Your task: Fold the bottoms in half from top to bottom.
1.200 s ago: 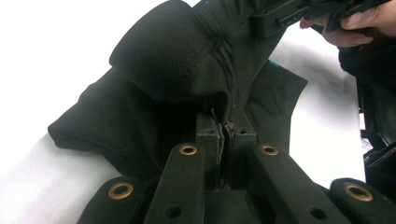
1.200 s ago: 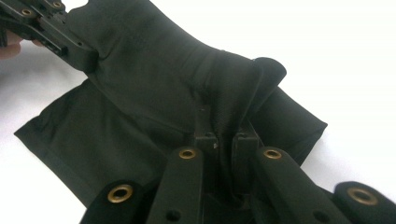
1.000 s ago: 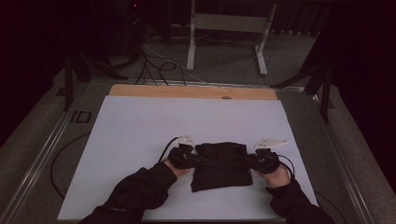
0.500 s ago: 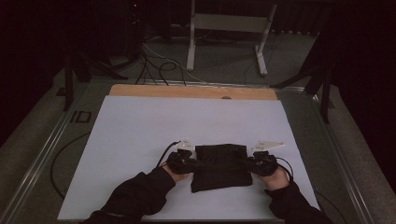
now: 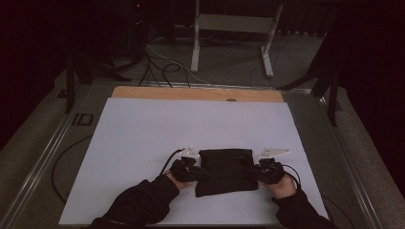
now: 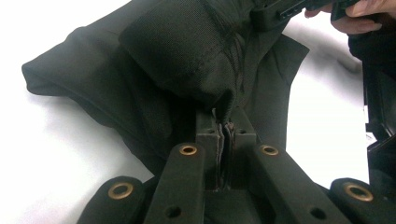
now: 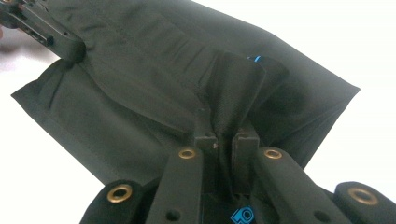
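white table sheet (image 5: 143, 143) bears a folded black garment (image 5: 224, 171) — left gripper (image 5: 191, 169) and right gripper (image 5: 262, 171) each clamp an opposite edge.

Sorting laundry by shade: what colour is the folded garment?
Black garment, clearest in the right gripper view.

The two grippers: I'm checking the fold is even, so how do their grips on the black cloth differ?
The left gripper pinches the black cloth at its left edge, the right gripper at its right edge. The left pinches a thin seamed fold; the right pinches a broader tented pleat. Both are shut on cloth, level with each other.
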`<state>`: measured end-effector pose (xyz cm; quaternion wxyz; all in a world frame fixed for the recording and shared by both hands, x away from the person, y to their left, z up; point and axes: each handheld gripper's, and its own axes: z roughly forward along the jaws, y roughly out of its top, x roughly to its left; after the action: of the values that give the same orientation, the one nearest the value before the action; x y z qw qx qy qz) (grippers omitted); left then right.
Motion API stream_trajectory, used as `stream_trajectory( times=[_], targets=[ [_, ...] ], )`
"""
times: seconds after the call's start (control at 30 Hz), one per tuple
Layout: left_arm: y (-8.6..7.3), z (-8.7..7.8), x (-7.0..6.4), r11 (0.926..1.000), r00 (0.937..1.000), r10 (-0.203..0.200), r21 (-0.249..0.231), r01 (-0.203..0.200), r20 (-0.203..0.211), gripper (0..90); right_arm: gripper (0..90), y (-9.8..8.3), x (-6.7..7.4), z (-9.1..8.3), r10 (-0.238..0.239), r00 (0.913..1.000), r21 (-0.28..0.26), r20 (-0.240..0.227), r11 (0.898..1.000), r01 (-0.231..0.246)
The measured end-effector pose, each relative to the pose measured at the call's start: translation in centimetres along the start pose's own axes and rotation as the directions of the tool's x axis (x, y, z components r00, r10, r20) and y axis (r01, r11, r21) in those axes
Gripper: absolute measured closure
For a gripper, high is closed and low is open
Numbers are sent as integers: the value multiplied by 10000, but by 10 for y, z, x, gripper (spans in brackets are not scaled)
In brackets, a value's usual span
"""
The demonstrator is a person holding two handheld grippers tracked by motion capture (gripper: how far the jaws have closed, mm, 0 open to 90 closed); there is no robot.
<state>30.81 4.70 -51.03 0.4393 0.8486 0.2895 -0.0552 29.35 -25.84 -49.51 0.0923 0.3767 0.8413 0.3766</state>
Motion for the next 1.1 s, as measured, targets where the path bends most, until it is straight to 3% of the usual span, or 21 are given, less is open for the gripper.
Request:
stream_trajectory(
  times=[0.17,0.5,0.57,0.73,0.9,1.1],
  targets=[
    [-3,2,-1,10000,10000,-5,24,6,-52,868,853,-2,0,3,29,10000,126,-16,9999,-28],
    [-5,7,2,9985,9985,474,304,-466,-261,868,849,-3,-1,11,-191,9997,595,139,9981,183],
    [-4,7,3,9967,9969,730,372,-718,-303,868,847,-3,-2,12,-79,9999,621,91,9980,73],
    [-4,7,6,9977,9983,577,359,-573,-117,865,839,-3,-2,12,-127,9999,599,112,9981,121],
    [-4,8,4,9965,9969,752,388,-743,-228,862,834,-4,-2,12,-141,9999,603,99,9981,135],
    [-5,8,3,9971,9974,691,343,-683,-220,856,810,-4,-3,12,-94,10000,615,23,9981,92]
  ],
)
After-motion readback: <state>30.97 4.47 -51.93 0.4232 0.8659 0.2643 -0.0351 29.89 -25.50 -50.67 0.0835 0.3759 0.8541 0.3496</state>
